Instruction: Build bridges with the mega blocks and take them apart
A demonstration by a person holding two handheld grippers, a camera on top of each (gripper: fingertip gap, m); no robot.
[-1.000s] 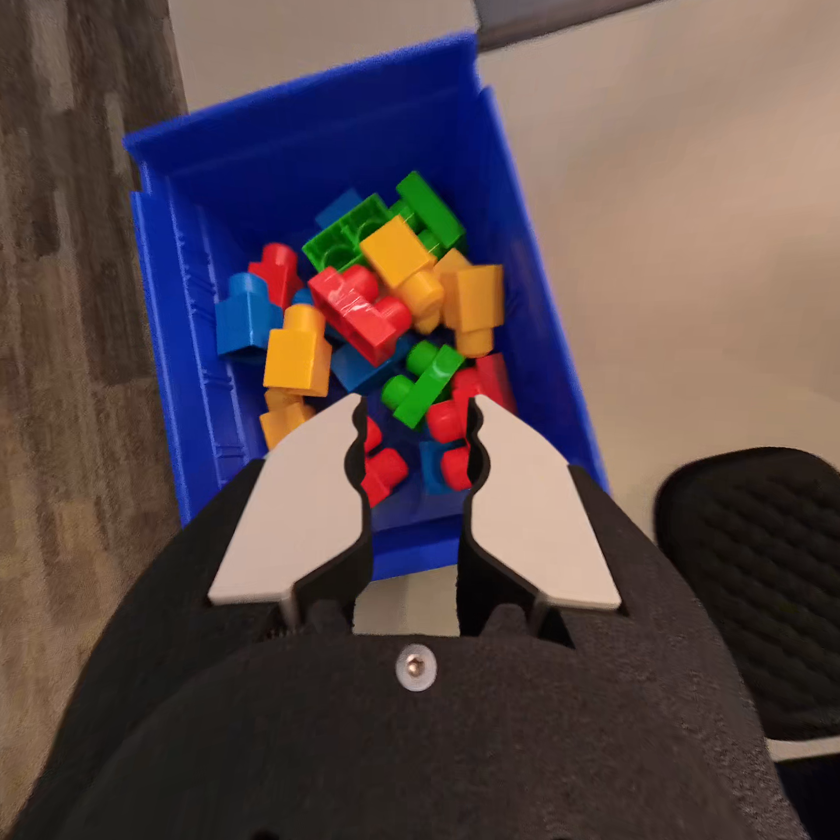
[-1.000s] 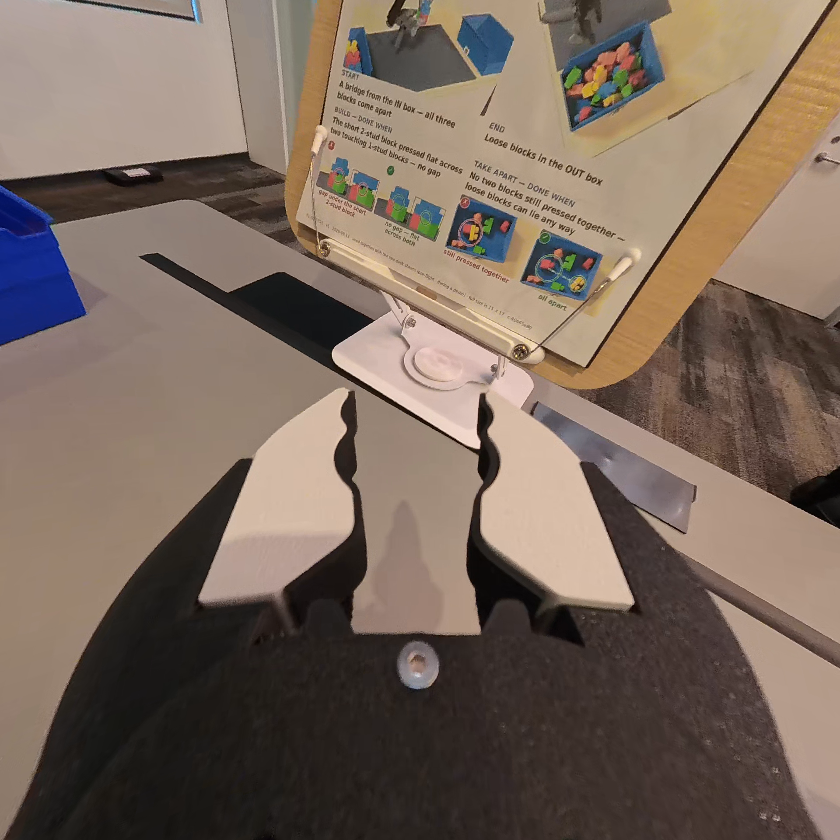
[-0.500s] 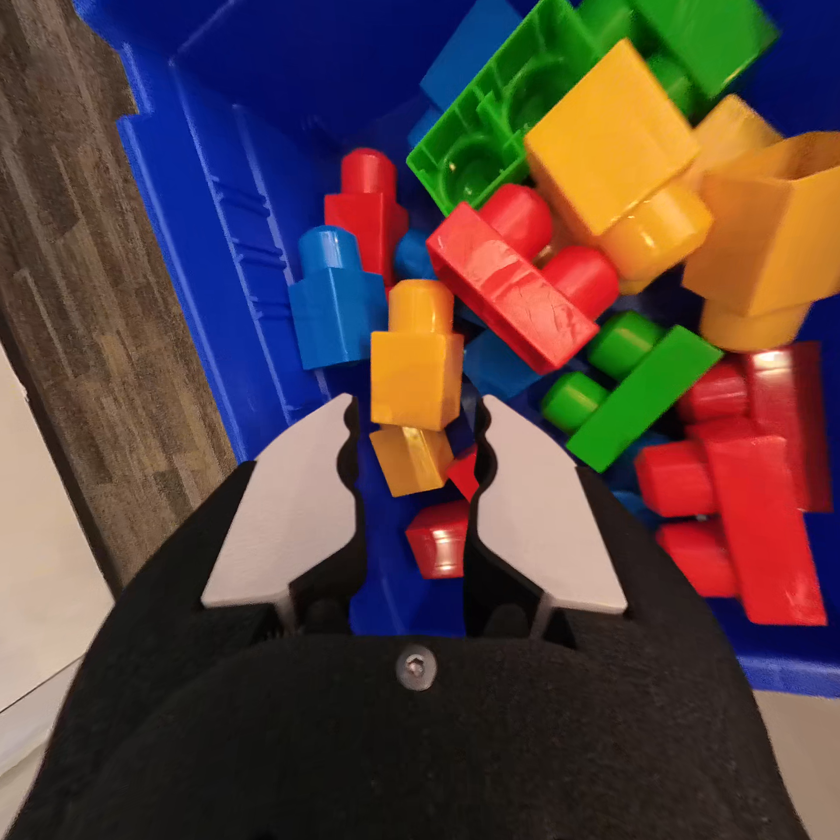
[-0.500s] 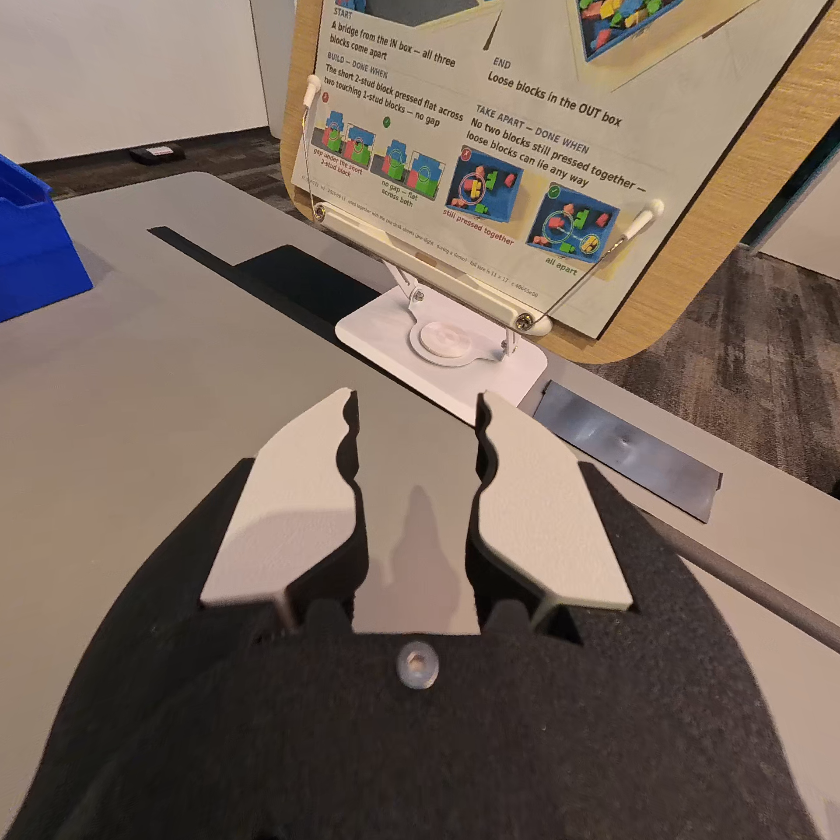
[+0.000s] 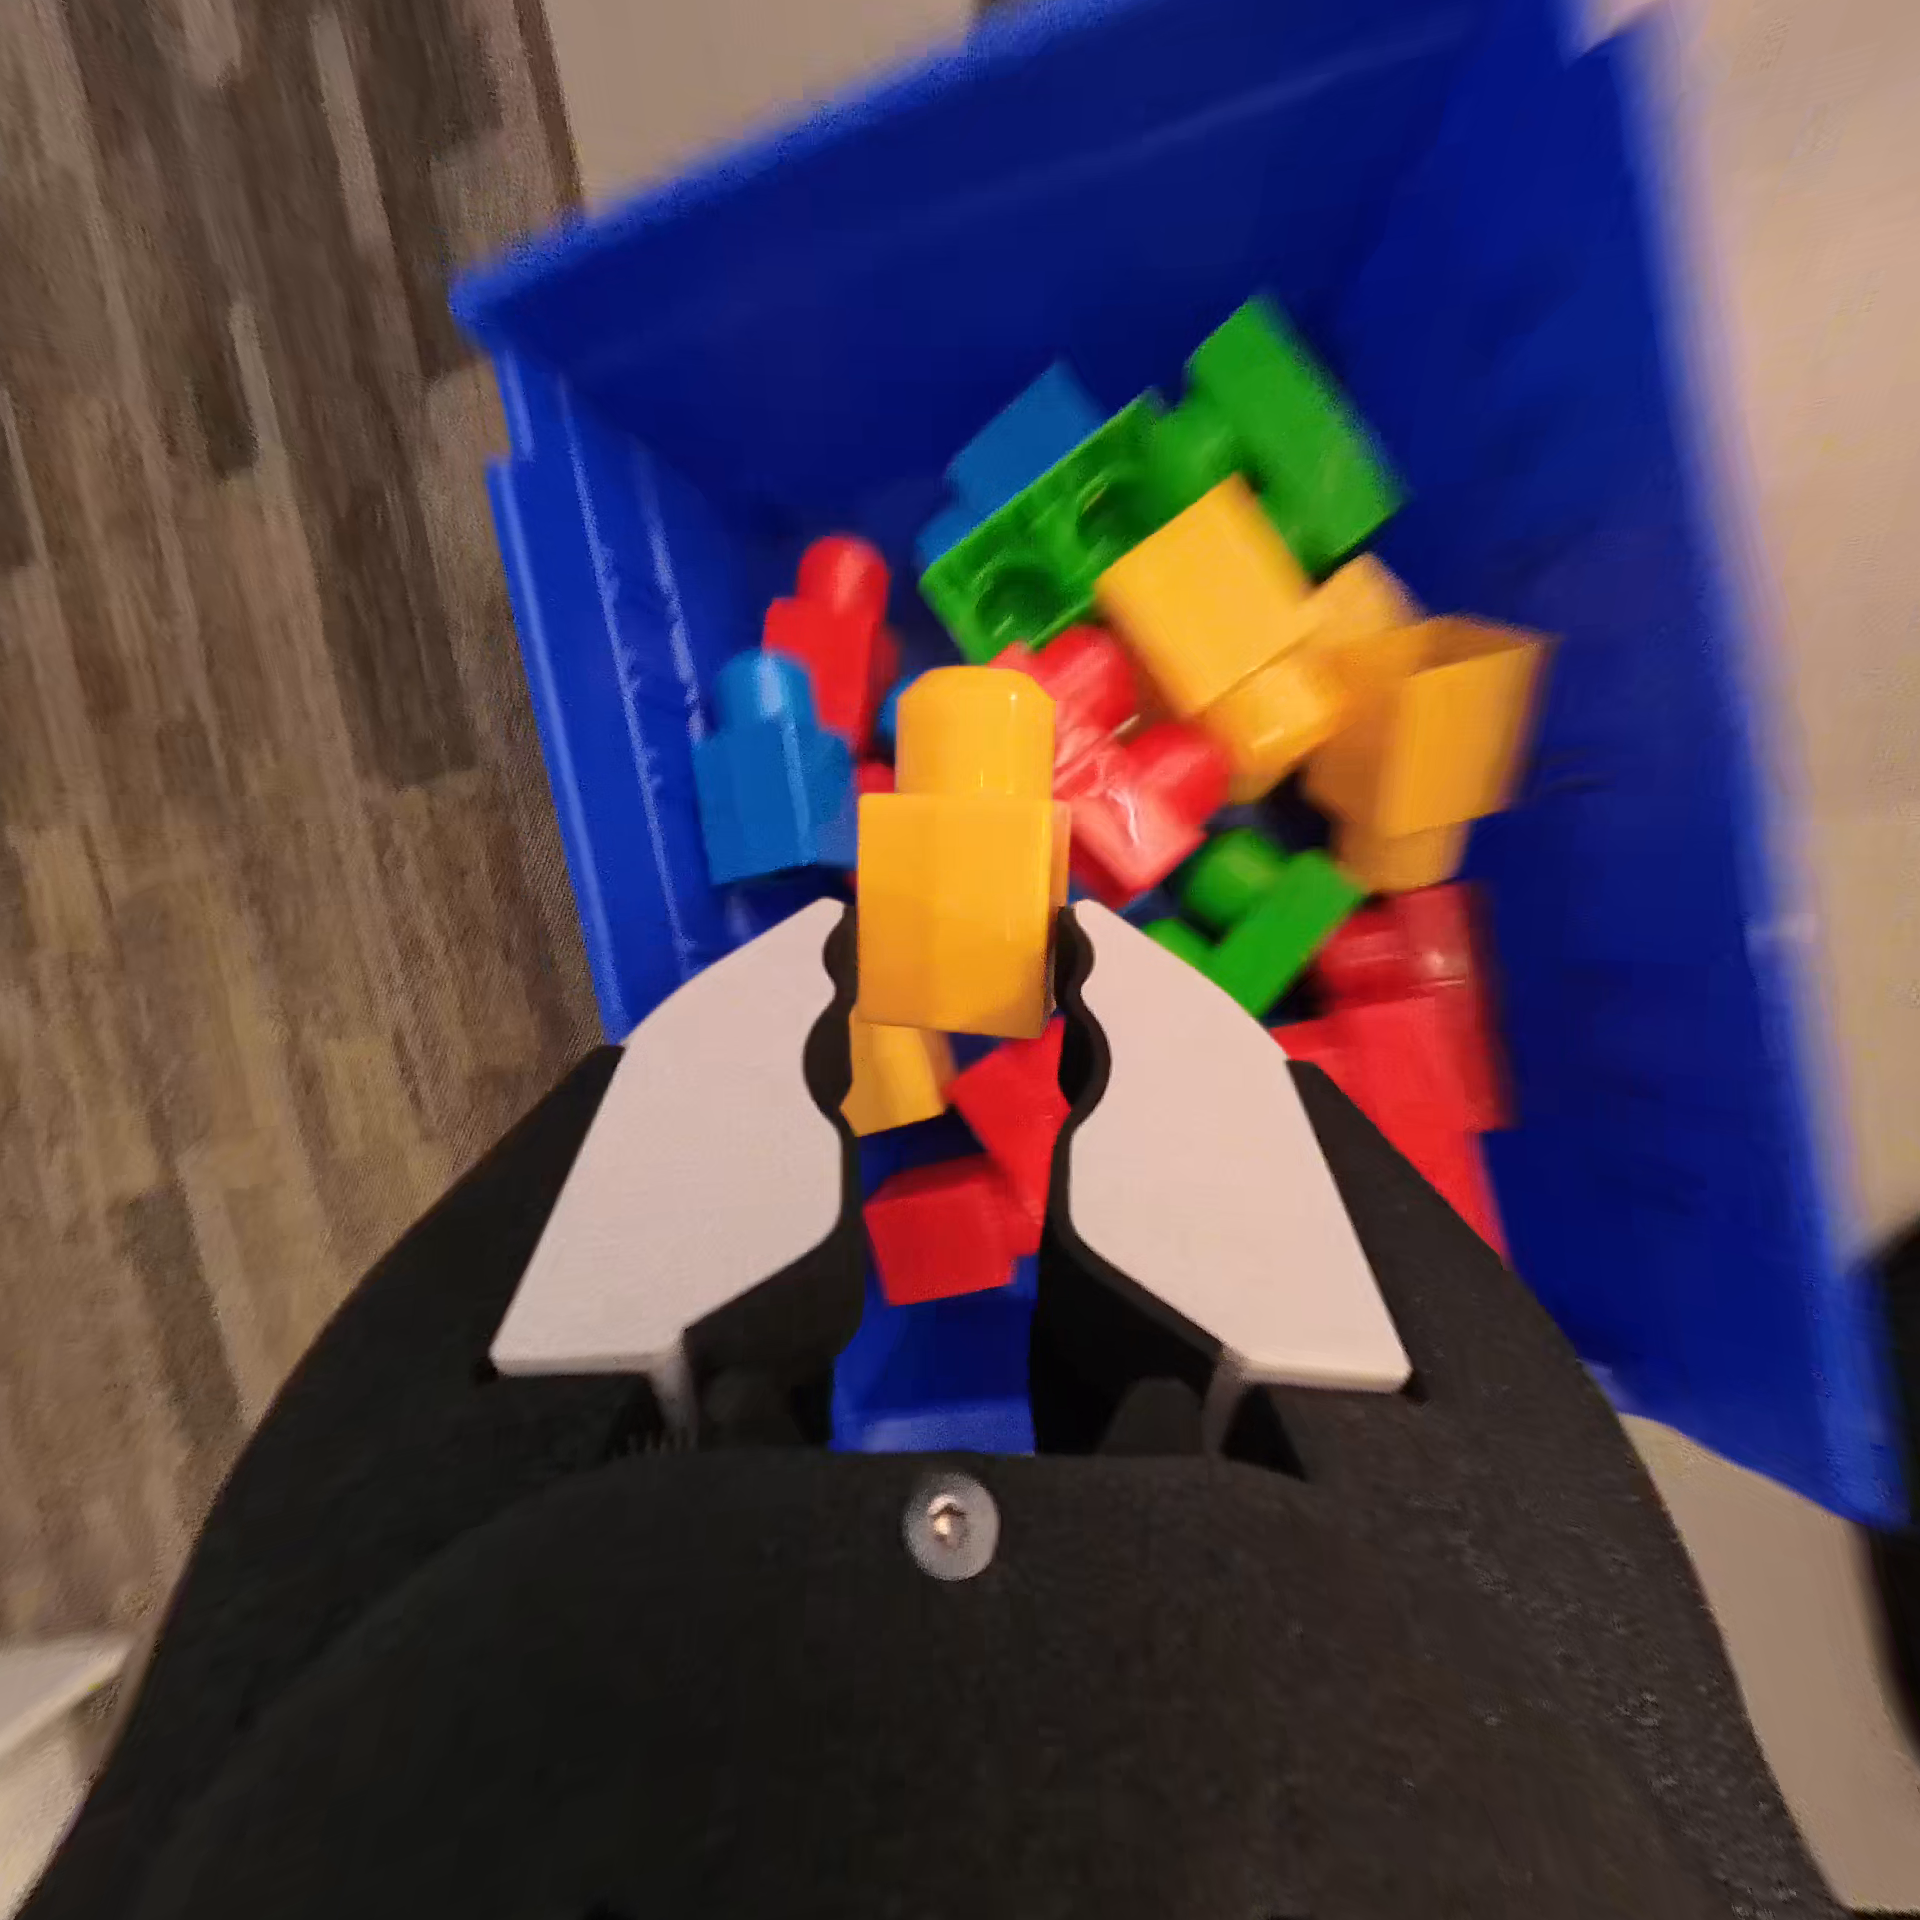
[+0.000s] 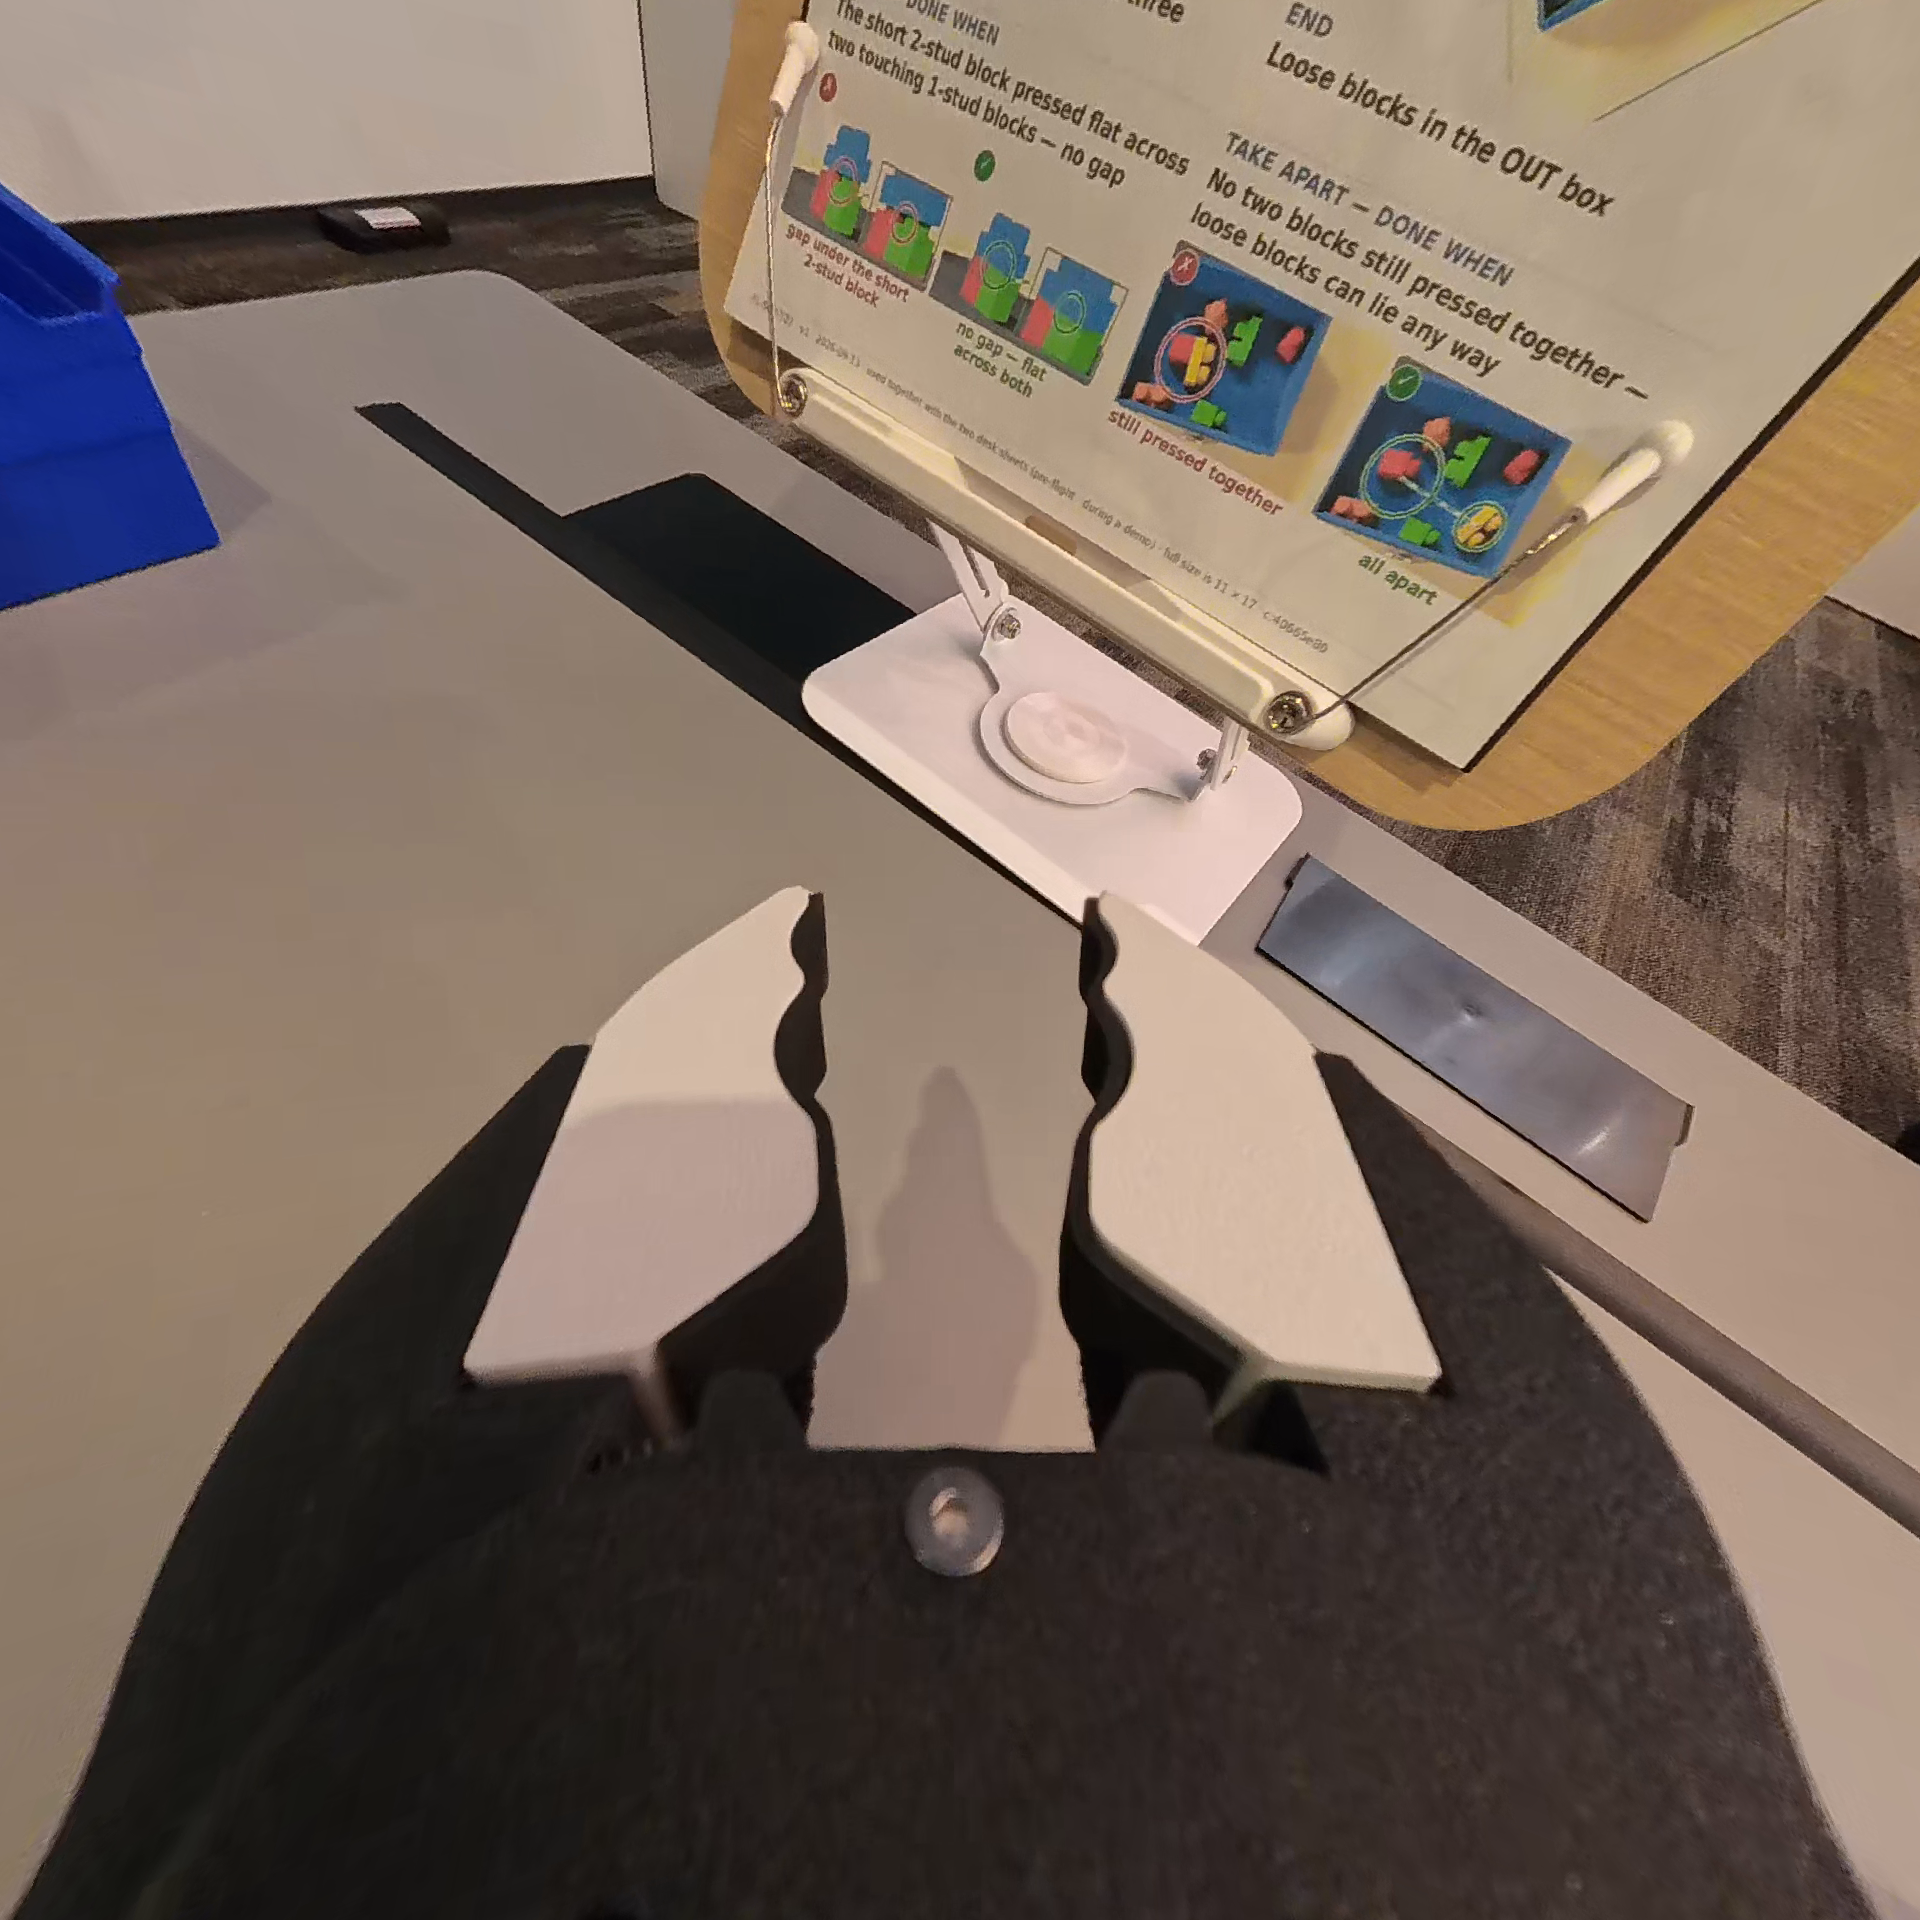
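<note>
My left gripper (image 5: 954, 925) pinches a yellow one-stud block (image 5: 956, 883) by its flat sides, stud pointing away from the camera, held above the heap in the blue bin (image 5: 1621, 935). The picture is smeared with motion, so I cannot tell how deep the block sits between the tips; it looks caught only near their ends. Below it lie loose blocks: a second yellow piece (image 5: 894, 1075), two red ones (image 5: 940, 1231), a blue one-stud (image 5: 769, 790), and green two-studs (image 5: 1049, 551) farther back.

My right gripper (image 6: 948, 914) hangs spread and empty over the grey table (image 6: 364, 831), facing the instruction board (image 6: 1299, 312) on its white stand (image 6: 1049, 779). A corner of the bin (image 6: 73, 416) shows at its left.

I judge this to be the fetch of the first pier, with the build barely begun. To do it well, I would keep the squeeze steady and lift straight out, clear of the bin wall, so nothing knocks the block askew. Then I would turn the wrist so the stud points up and set the block flat on the open table ahead of the right gripper, leaving room for a second block touching it.
</note>
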